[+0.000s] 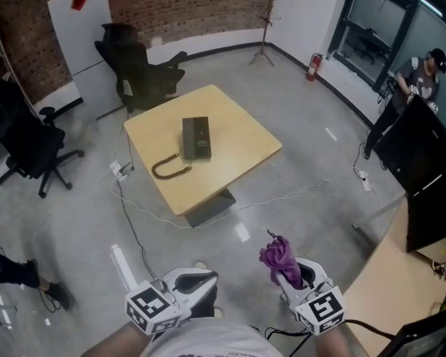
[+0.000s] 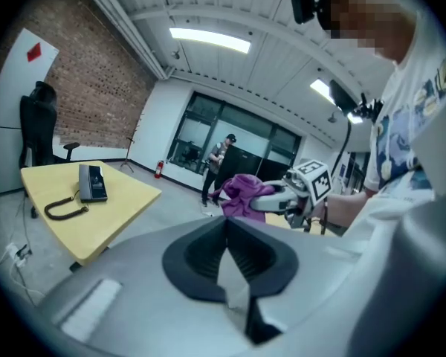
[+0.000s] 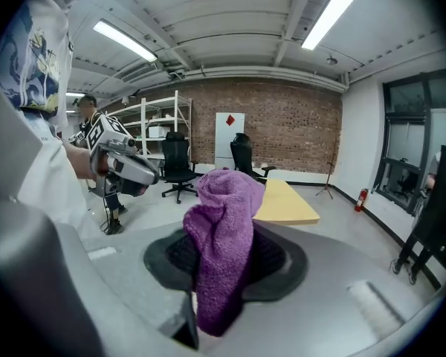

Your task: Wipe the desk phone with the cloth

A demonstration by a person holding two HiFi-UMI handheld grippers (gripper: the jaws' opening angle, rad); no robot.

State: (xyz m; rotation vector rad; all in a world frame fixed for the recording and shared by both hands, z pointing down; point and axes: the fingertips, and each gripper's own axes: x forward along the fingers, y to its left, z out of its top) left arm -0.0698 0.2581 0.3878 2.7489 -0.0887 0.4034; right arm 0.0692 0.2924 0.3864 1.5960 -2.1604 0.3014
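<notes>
- purple cloth [image 3: 221,244] pinched upright between the jaws of right gripper [image 1: 288,274], low in head view
- left gripper [image 1: 195,280] beside it, jaws pressed together
- desk phone [image 1: 196,137] flat on yellow table [image 1: 238,143], well apart from both grippers, coiled cord [image 1: 169,168] trailing at its left

Looks like a loft-style office or studio. Bare brick wall [image 1: 193,6] at 12 o'clock, with a whiteboard [image 1: 80,28] standing at 11 and black swivel chairs [image 1: 141,69] at 11 and 9 o'clock. Polished concrete floor [image 1: 305,132], crossed by loose cables [image 1: 297,193]. Pale wooden desk [image 1: 238,136] mid-room, carrying a corded desk phone [image 1: 196,137]. Dark-framed glazing [image 1: 372,28] at 2 o'clock, fire extinguisher [image 1: 313,67] just beside it. Overhead, strip lights [image 3: 327,13] on an exposed ceiling; white metal shelving [image 3: 160,129] near the brick.
</notes>
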